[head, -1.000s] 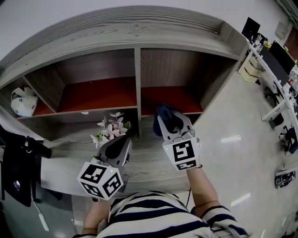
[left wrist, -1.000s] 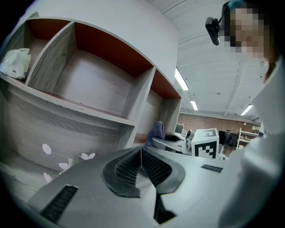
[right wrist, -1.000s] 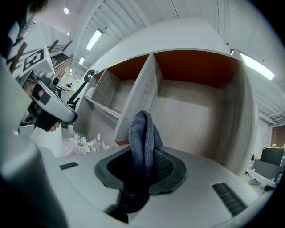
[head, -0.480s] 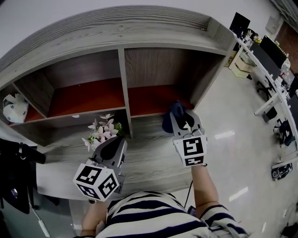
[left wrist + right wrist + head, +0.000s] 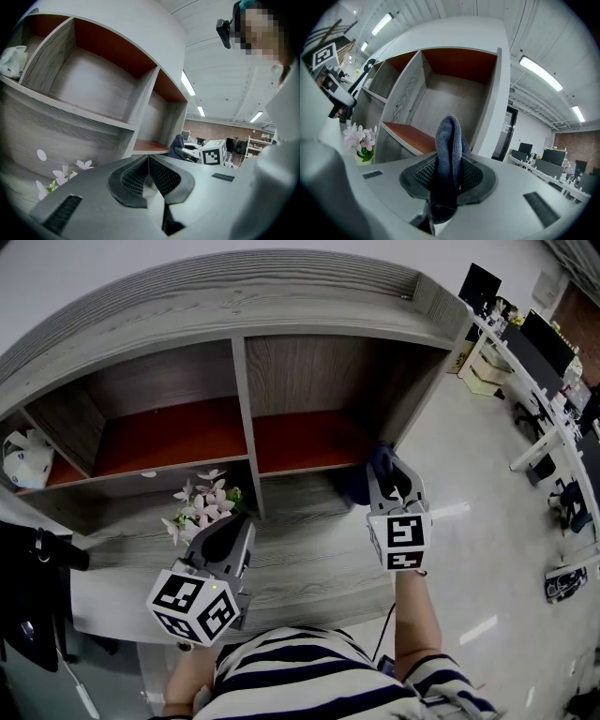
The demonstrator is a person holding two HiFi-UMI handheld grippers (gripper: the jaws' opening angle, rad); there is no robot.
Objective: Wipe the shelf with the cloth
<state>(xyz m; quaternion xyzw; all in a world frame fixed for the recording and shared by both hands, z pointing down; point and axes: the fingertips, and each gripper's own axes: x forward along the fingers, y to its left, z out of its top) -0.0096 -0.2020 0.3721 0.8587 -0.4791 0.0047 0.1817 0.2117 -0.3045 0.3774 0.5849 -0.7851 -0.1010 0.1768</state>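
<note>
The right gripper (image 5: 392,482) has its fingers pinching a folded grey-blue cloth (image 5: 448,136). The fold juts ahead, likely so fabric rather than plastic meets the wood at the front edge of the shelf's (image 5: 309,442) right compartment. The left gripper (image 5: 149,161), fingers pressed together on nothing, hangs back by the flowers (image 5: 202,502), seemingly clear of the wiping path.

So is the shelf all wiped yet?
Not that I can tell. Done: the cloth is pinched in the right gripper. Happening now: it's at the right end of the shelf. Left: probably wiping along toward the flowers; no clean or dirty patches show.
</note>
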